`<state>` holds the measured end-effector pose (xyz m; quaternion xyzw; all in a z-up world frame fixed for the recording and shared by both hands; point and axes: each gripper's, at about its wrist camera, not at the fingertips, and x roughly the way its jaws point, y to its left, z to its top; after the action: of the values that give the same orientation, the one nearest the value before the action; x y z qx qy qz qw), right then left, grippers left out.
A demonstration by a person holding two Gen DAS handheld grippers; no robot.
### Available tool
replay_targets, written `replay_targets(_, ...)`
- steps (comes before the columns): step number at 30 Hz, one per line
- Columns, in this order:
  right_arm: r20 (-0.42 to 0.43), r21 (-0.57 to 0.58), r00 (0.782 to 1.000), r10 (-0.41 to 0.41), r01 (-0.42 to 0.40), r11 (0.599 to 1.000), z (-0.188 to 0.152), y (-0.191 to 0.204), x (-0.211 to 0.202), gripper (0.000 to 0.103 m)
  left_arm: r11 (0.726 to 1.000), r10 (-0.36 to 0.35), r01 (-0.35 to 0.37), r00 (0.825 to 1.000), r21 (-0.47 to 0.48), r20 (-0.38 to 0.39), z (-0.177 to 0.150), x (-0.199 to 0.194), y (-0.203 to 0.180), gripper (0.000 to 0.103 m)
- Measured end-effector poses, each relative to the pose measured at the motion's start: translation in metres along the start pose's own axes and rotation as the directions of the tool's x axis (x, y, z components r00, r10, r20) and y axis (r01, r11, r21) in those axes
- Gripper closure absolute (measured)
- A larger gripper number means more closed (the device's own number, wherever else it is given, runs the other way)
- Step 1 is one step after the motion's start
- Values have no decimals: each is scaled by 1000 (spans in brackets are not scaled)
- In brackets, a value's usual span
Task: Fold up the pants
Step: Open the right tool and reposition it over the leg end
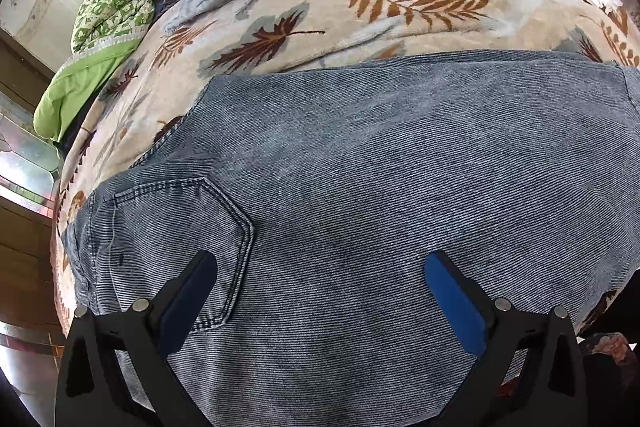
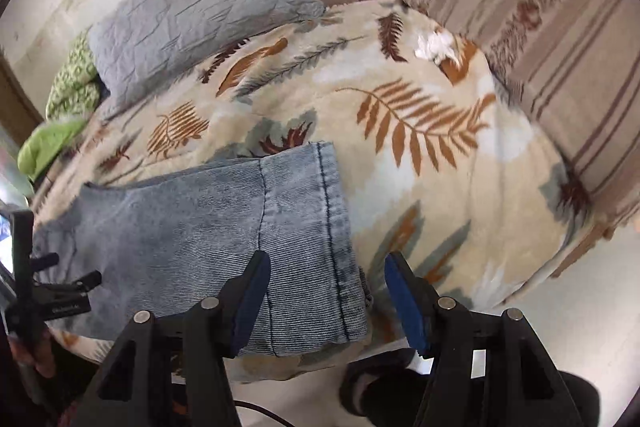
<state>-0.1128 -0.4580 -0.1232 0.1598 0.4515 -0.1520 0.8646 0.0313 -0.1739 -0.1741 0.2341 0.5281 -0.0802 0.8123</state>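
Note:
Light-blue denim pants (image 1: 380, 187) lie flat on a leaf-patterned blanket (image 1: 400, 7) on a bed. In the left wrist view the back pocket (image 1: 180, 247) is at lower left, and my left gripper (image 1: 320, 267) hovers open just above the cloth, with nothing pinched. In the right wrist view the folded leg ends with their stitched hem (image 2: 328, 219) lie near the bed's front edge. My right gripper (image 2: 328, 271) stands open over that hem. Its left finger (image 2: 252, 291) is above the denim and its right finger (image 2: 404, 299) is past the hem, over the blanket (image 2: 440, 167).
A grey quilted pillow (image 2: 192, 7) and a green patterned quilt (image 1: 112, 3) lie at the bed's far left. A striped cushion (image 2: 540, 27) sits at the right. The white floor (image 2: 580, 287) and a person's dark shoe (image 2: 372, 387) lie below the bed edge.

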Motion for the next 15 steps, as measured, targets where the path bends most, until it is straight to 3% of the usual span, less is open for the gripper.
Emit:
replay_targets(9, 82, -130, 986, -148, 157, 979, 10, 22, -16, 40, 1000, 6, -6, 1000, 10, 10, 2, 4, -1, 0)
replay_targets(15, 113, -162, 978, -173, 190, 968, 16, 30, -20, 40, 1000, -1, 1, 1000, 5, 10, 2, 4, -1, 0)
